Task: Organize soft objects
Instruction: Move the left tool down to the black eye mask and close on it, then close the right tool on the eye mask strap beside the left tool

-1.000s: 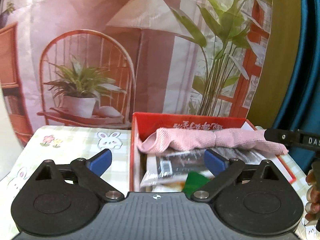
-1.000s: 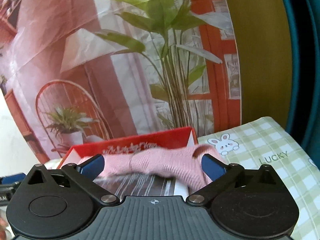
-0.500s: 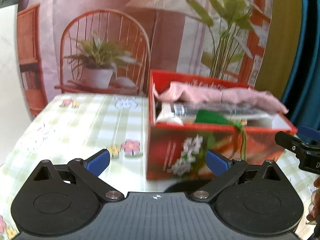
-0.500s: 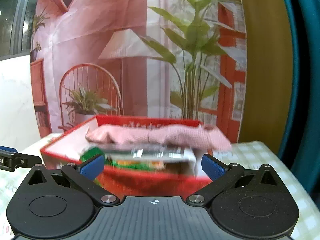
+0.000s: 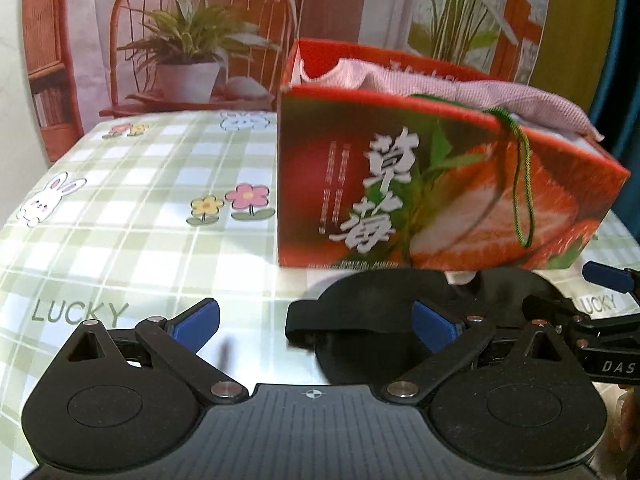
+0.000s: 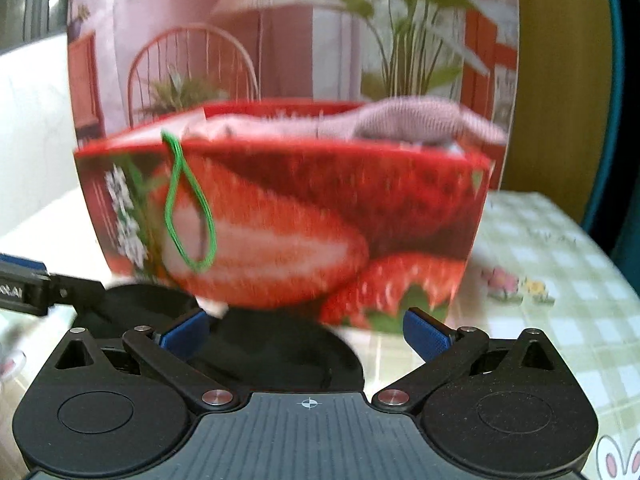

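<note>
A red strawberry-print box (image 5: 432, 184) stands on the checked tablecloth; it also fills the right wrist view (image 6: 300, 216). A pink knitted cloth (image 5: 500, 96) lies across its open top and hangs over the right end (image 6: 416, 120). A black soft item with a strap (image 5: 384, 312) lies flat on the table in front of the box, also in the right wrist view (image 6: 276, 348). My left gripper (image 5: 316, 322) is open, low over the table, its right finger above the black item. My right gripper (image 6: 306, 332) is open, straddling the black item.
The green-checked tablecloth (image 5: 140, 208) with rabbits, flowers and "LUCKY" print stretches left of the box. A green cord loop (image 5: 524, 200) hangs down the box front. A printed backdrop (image 5: 192, 32) of chair and plants stands behind. The right gripper's tip (image 5: 604, 276) shows at the left view's right edge.
Both grippers dropped and pulled back from above the box to table height in front of it. The black item came into view beneath them. Both stayed open.
</note>
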`<state>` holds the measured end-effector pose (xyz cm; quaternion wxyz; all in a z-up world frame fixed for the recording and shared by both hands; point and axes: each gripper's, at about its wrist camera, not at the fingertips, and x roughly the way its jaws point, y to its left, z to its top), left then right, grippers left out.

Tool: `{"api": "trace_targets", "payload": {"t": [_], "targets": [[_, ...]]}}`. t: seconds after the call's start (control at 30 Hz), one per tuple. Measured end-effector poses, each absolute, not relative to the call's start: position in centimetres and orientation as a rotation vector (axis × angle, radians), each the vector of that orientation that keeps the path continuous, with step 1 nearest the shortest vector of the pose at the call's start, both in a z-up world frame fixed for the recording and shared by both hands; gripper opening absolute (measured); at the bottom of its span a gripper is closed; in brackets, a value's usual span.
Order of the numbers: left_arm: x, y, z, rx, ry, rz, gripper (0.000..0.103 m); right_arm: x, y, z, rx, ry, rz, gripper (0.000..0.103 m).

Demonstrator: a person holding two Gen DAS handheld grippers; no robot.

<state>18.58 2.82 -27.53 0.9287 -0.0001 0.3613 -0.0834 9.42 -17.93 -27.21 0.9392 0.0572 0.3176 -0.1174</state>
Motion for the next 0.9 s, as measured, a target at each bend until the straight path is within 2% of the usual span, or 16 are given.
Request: {"api": "trace_targets", "payload": {"t": [0.3, 0.53, 0.6, 0.73, 0.8, 0.9], "targets": [[19.0, 2.6, -28.7, 0.025, 0.783, -0.164, 0.103, 11.0, -18.6, -28.8, 0.155, 0.767, -0.215, 0.103], [19.4, 2.3, -29.0, 0.031, 0.797, -0.170, 0.103, 11.0, -18.8, -29.2, 0.170, 0.770, -0.210, 0.103], [19.4, 2.4, -29.0, 0.019, 0.796, -0.188, 0.100, 11.1, -19.0, -29.3, 0.174, 0.771, -0.206, 0.103], [19.1, 1.8, -29.0, 0.072, 0.774, -0.196, 0.080, 11.0, -18.9, -29.0, 0.174, 0.780, -0.189, 0.102], [19.0, 1.8, -28.9, 0.065, 0.771, -0.213, 0.072, 10.9, -18.6, -28.9, 0.169, 0.781, -0.174, 0.095], [18.6, 1.4, -28.8, 0.077, 0.761, -0.247, 0.054, 10.8, -18.2, -28.8, 0.165, 0.778, -0.158, 0.085]]}}
